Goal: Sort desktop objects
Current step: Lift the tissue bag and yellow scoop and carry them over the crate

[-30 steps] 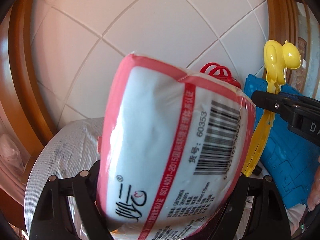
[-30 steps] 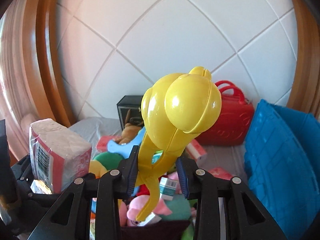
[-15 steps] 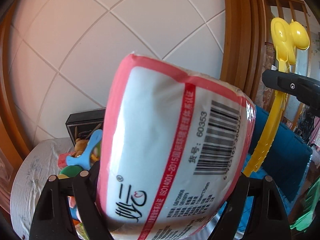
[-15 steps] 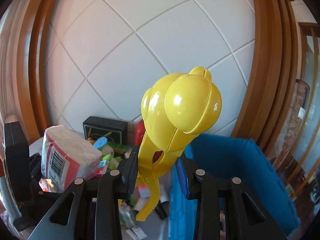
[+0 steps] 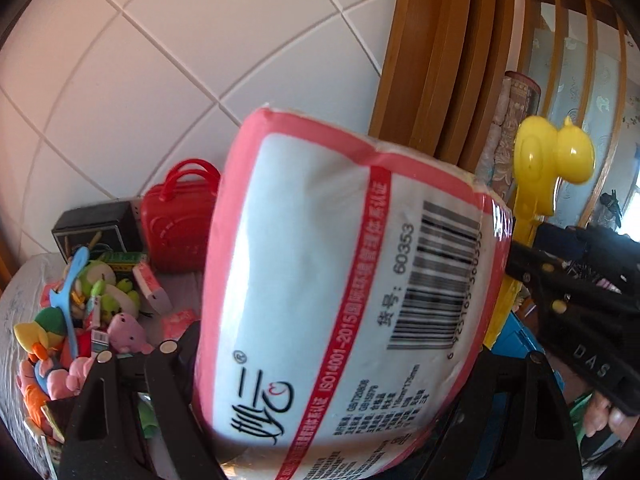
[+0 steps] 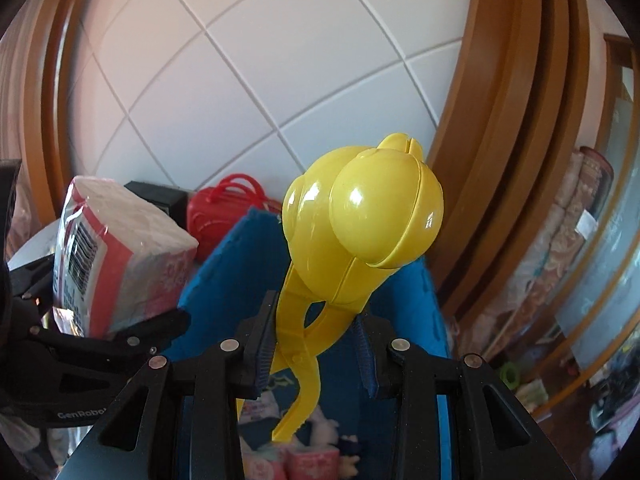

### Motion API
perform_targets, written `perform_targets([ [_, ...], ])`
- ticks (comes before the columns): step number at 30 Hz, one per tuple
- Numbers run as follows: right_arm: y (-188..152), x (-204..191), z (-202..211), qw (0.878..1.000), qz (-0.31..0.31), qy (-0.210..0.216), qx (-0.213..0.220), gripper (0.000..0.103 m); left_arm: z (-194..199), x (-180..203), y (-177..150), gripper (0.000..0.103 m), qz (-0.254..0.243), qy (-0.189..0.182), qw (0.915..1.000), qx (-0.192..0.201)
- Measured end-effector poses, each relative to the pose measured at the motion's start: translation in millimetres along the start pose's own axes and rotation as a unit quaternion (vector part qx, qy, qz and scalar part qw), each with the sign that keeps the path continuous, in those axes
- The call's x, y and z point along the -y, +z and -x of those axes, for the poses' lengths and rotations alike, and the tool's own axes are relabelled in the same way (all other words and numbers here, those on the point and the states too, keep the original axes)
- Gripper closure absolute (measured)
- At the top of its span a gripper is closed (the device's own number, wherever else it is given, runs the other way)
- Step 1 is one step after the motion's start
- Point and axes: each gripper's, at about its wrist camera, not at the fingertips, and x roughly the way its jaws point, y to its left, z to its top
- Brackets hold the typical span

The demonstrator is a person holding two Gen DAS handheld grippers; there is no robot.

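Note:
My left gripper (image 5: pixel 352 364) is shut on a pink-and-white tissue pack (image 5: pixel 340 272) with a barcode, which fills most of the left wrist view. The same pack (image 6: pixel 120 248) shows at the left of the right wrist view. A yellow duck-shaped clamp toy (image 6: pixel 360 232) stands upright between the blue pads of my right gripper (image 6: pixel 314 340), which is shut on its handles. That toy (image 5: pixel 552 160) and the right gripper (image 5: pixel 580 312) appear at the right edge of the left wrist view. Below the right gripper lies a blue bin (image 6: pixel 224 272).
Small pink packets and a plush toy (image 6: pixel 296 456) lie inside the bin. To the left, a grey-covered table (image 5: pixel 16 292) carries a pile of plush toys (image 5: pixel 80 320), a red mini case (image 5: pixel 176 224) and a black box (image 5: pixel 96 228). White tiled wall and brown wooden frame behind.
Both grippers have swung to the right and upward with their loads. The right gripper went from above the toy pile to above the blue bin. Neither grip has changed.

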Motion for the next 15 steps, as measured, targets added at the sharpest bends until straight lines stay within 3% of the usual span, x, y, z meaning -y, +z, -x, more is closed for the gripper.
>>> perform_targets([
  [8,-39.3,57.7,-98.4,0.991,-0.020,0.020,-0.132,0.069,-110.7,29.4,-8.4,0.018,-0.006,0.014,0.9903,-0.138],
  [15,-91.9,69.3,-205.4,0.955,-0.005,0.044,-0.293,0.069,-205.4,37.4,-42.4,0.018,-0.040,0.067,0.9591,-0.272],
])
